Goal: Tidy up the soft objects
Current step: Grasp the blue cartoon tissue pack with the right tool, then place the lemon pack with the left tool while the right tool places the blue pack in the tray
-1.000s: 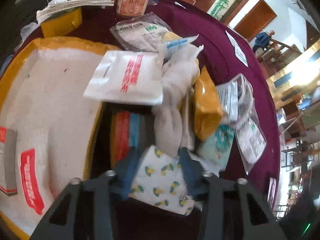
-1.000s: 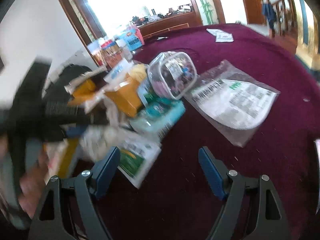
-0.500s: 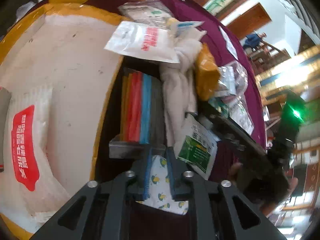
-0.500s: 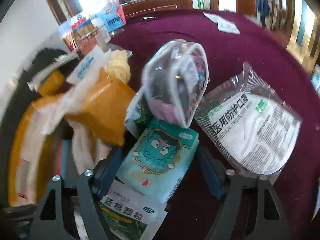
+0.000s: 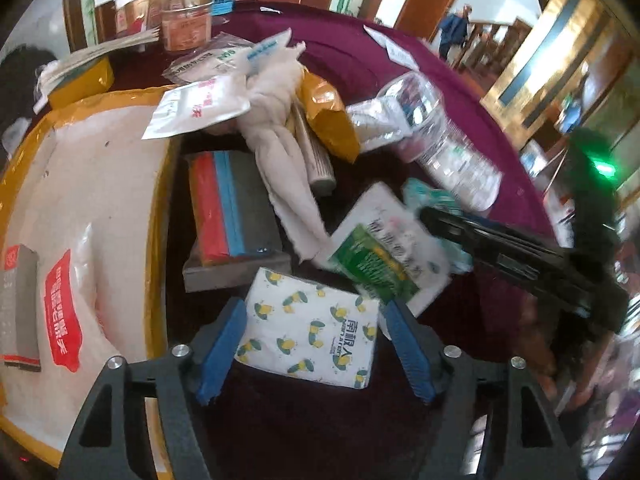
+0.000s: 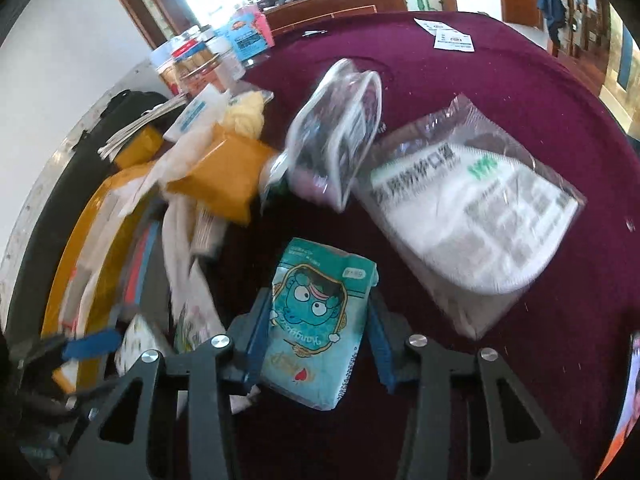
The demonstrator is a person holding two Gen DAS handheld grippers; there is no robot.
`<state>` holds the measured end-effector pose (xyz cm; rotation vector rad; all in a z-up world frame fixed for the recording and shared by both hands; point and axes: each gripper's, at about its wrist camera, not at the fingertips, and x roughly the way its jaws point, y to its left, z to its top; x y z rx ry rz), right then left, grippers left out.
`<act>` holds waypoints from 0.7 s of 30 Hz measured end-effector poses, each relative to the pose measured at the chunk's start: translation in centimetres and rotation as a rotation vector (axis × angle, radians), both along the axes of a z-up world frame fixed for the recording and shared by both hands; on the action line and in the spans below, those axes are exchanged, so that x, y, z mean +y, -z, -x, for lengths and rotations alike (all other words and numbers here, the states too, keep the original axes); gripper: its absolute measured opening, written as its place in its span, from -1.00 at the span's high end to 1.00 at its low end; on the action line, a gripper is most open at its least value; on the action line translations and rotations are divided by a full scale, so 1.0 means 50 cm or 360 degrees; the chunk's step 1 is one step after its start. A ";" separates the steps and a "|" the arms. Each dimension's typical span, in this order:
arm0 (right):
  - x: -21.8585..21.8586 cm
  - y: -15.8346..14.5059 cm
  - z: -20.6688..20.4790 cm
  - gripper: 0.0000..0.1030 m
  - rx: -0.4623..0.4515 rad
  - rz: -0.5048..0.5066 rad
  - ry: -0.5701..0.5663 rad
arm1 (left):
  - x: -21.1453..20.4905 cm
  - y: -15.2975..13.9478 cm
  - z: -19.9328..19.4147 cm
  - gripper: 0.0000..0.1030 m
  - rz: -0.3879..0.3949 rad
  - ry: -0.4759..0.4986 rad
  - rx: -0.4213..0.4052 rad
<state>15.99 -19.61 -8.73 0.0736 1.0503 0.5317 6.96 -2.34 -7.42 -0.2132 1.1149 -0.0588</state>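
A white tissue pack printed with yellow ducks lies flat on the dark red tablecloth, between the blue pads of the left gripper. The jaws have just been opening and now stand spread, with small gaps on both sides of the pack, so nothing is pinched.

The right gripper has just been closing, and its blue pads press both long sides of a teal tissue pack with a cartoon face, which stands tilted above the cloth.

Just beyond the duck pack sits a grey box of red and blue sheets, beside a green-and-white sachet. A cream cloth trails across the heap, touching an orange-yellow packet. To the left is a large yellow-rimmed white bag.

In the right wrist view, a clear pouch leans near a bagged white face mask. Jars and boxes stand at the table's far edge.
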 end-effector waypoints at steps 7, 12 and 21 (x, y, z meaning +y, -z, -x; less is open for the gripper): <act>-0.035 0.004 0.071 0.12 -0.0134 0.0056 0.0155 | -0.015 0.008 -0.014 -0.60 -0.0130 0.0059 0.0055; -0.021 0.009 0.081 0.09 -0.0216 0.0140 0.0167 | -0.024 0.014 -0.014 -0.69 -0.0198 0.0161 0.0057; -0.020 0.010 0.087 0.07 -0.0233 0.0160 0.0177 | -0.030 0.053 -0.028 -0.61 -0.0242 0.0204 0.0122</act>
